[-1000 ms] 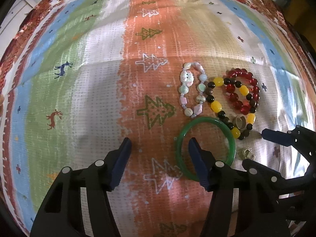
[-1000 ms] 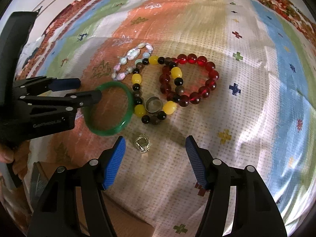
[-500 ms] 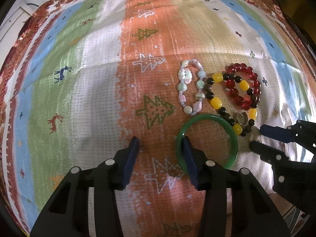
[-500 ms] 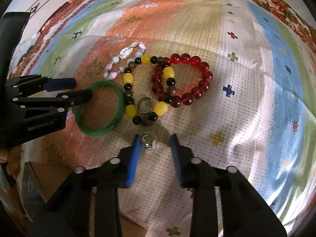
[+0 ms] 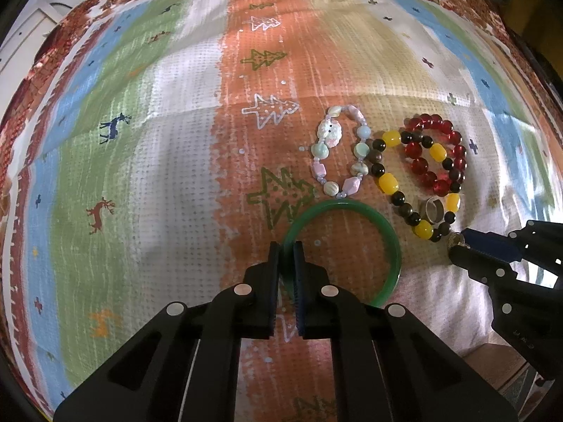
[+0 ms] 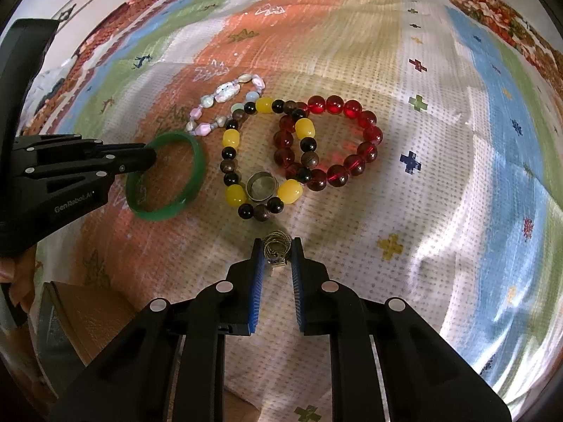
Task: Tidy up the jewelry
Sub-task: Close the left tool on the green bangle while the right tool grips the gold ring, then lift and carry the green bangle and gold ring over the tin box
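Grasping step: the left gripper [image 5: 286, 256] clamps the green bangle [image 5: 387, 242], the right gripper [image 6: 277, 255] pinches a small ring [image 6: 276, 246]; next, lift both clear

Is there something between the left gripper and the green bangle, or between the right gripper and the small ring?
Nothing visible. The left gripper is shut on the green bangle, and the right gripper on the small ring.

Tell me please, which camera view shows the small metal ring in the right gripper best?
The right wrist view. There the small metal ring sits close to the lens between the fingers of the right gripper, its coiled wire visible. In the left wrist view only a small glint of it shows at the gripper's tips.
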`<move>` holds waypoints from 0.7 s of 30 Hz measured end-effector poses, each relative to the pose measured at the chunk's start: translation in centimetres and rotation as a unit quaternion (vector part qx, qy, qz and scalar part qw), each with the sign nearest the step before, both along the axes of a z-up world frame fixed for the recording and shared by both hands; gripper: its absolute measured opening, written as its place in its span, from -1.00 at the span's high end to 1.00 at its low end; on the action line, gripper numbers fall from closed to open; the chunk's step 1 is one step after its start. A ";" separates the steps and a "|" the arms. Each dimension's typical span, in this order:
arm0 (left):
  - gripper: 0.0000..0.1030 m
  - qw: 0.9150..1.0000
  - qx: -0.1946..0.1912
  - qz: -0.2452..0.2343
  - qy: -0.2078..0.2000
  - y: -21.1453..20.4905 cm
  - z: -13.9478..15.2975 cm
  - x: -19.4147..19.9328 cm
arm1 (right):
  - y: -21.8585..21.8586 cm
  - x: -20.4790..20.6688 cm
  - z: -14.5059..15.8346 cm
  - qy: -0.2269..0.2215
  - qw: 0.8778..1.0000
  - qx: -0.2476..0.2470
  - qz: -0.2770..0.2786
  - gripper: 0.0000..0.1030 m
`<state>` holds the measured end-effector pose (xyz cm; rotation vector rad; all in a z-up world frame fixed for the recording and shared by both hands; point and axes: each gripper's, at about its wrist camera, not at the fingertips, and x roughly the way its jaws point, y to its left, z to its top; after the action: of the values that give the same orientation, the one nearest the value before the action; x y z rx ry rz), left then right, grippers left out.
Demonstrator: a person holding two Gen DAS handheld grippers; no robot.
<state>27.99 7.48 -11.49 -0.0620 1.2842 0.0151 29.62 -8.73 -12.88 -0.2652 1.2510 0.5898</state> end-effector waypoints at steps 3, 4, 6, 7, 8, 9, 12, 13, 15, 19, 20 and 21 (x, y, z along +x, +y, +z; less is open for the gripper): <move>0.87 1.000 -0.013 0.003 0.000 0.3 0.3 -0.1 | -0.4 0.1 0.3 0.011 1.000 0.017 -0.007 0.69; 0.87 1.000 -0.014 0.003 -0.001 0.4 0.4 -0.2 | -0.4 0.1 0.5 0.007 1.000 0.017 -0.008 0.69; 0.87 1.000 -0.016 0.002 -0.004 0.4 0.6 -0.2 | -0.4 0.0 0.8 0.005 1.000 0.021 -0.007 0.69; 0.87 1.000 -0.018 0.003 -0.006 0.4 0.7 -0.3 | -0.4 0.0 0.9 0.005 1.000 0.023 -0.008 0.69; 0.87 1.000 -0.019 0.007 -0.009 0.5 0.9 -0.3 | -0.4 -0.1 0.9 0.005 1.000 0.024 -0.007 0.69; 0.87 1.000 -0.019 0.012 -0.012 0.6 1.1 -0.3 | -0.3 -0.2 1.0 0.004 1.000 0.023 -0.006 0.69; 0.87 0.999 -0.021 0.022 -0.019 1.0 1.5 -0.3 | -0.3 -0.3 1.1 -0.001 1.000 0.022 -0.005 0.69; 0.87 0.999 -0.023 0.025 -0.021 1.1 1.6 -0.3 | -0.3 -0.3 1.3 -0.005 1.000 0.023 -0.006 0.69; 0.86 0.999 -0.028 0.025 -0.025 1.2 2.0 -0.3 | -0.5 -0.6 1.7 -0.005 0.999 0.035 -0.005 0.69; 0.86 0.998 -0.028 0.035 -0.037 1.3 2.9 -0.4 | -1.0 -0.7 2.7 -0.013 0.999 0.051 -0.014 0.69; 0.85 0.998 -0.029 0.036 -0.040 1.3 3.1 -0.5 | -1.1 -0.7 2.8 -0.015 0.998 0.052 -0.018 0.69; 0.85 0.998 -0.030 0.037 -0.042 1.2 3.2 -0.5 | -1.4 -0.7 3.0 -0.018 0.998 0.055 -0.021 0.69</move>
<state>27.48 8.70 -8.33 -0.1603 1.1984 0.0362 28.88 -10.09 -9.87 -0.1568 1.1829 0.6123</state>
